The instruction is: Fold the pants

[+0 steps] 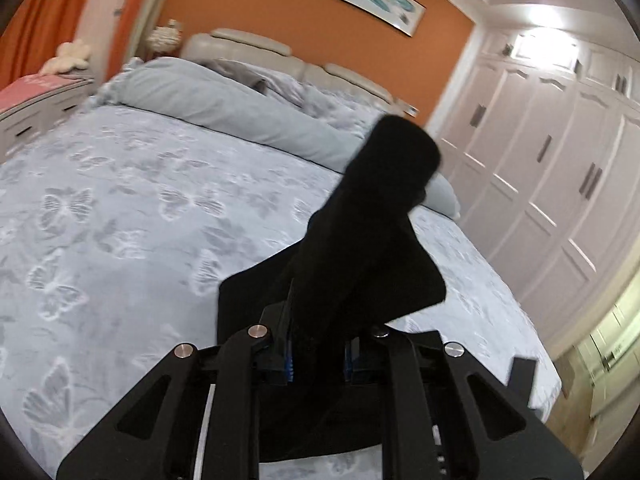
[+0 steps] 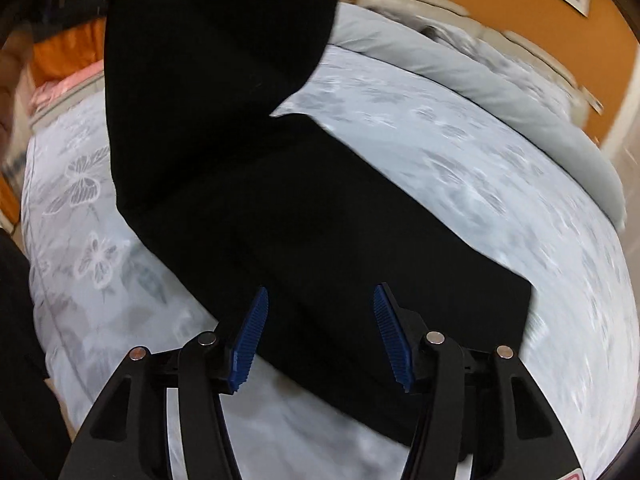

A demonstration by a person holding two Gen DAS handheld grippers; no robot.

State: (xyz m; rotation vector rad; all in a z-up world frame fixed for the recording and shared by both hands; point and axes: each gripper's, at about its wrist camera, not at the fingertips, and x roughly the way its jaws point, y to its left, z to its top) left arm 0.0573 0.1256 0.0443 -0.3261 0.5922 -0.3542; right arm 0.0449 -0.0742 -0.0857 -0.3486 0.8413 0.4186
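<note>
The black pants [image 1: 372, 216] are pinched between the jaws of my left gripper [image 1: 320, 344], which is shut on them. One end rises in a thick roll above the grey butterfly-print bed [image 1: 120, 200]. In the right wrist view the rest of the pants [image 2: 320, 208] lies flat across the bed [image 2: 480, 168], while a lifted part [image 2: 216, 60] hangs from the upper left. My right gripper [image 2: 320, 296] hovers over the flat part near its lower edge. Its blue pads [image 2: 252, 340] stand apart with no cloth pinched between them.
A folded grey duvet [image 1: 224, 96] and pillows lie at the head of the bed by a padded headboard [image 1: 248, 40]. White wardrobe doors [image 1: 560, 160] line the right side. A low white dresser [image 1: 36, 100] stands at the left. Dark clothing of a person [image 2: 16, 320] shows at the left edge.
</note>
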